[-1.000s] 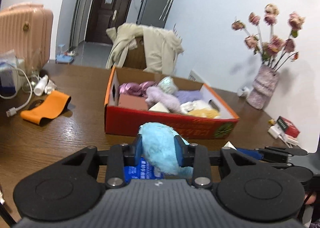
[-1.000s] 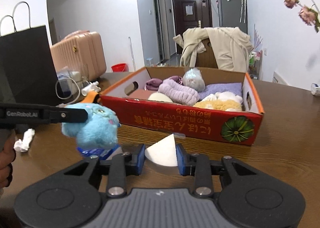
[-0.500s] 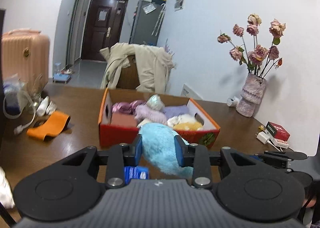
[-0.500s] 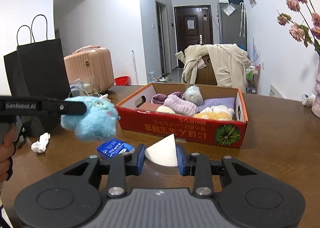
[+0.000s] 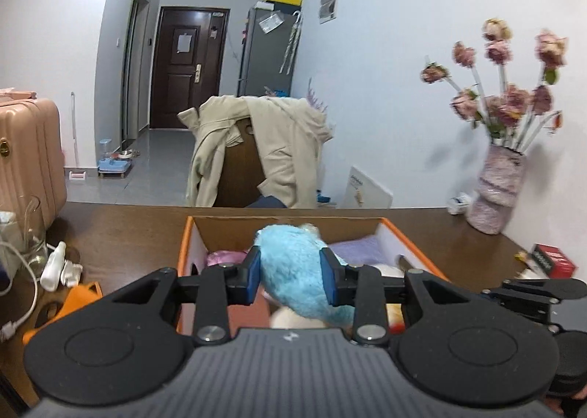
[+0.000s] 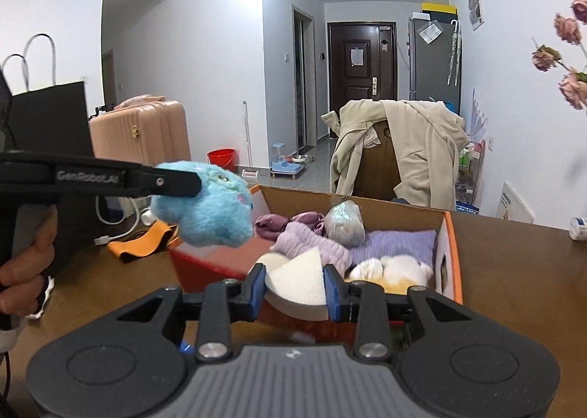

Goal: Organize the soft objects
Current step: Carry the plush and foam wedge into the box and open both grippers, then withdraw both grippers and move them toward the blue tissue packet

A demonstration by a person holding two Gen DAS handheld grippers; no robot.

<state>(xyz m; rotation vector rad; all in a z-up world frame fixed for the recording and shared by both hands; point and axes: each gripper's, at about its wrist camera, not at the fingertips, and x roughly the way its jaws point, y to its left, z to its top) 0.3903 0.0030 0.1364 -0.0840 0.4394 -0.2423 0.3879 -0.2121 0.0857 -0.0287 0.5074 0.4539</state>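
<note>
My left gripper (image 5: 290, 273) is shut on a blue plush toy (image 5: 297, 271) and holds it in the air over the near left part of the red cardboard box (image 5: 189, 234). The toy also shows in the right wrist view (image 6: 207, 211), above the box's left wall. My right gripper (image 6: 295, 288) is shut on a white wedge-shaped sponge (image 6: 299, 282), raised over the box's near edge. The box (image 6: 449, 256) holds several soft things: purple cloths, a lilac towel, a silver bundle and a white-yellow plush.
An orange band (image 6: 141, 244) and a white cable lie on the brown table (image 6: 521, 271) left of the box. A vase of dried roses (image 5: 495, 194) and a small red box (image 5: 554, 260) stand at the right. A chair with a beige coat (image 5: 264, 154) stands behind the table.
Both grippers have risen and moved forward towards the box. The blue toy now hangs over the box instead of in front of it, and the sponge is over the near edge.
</note>
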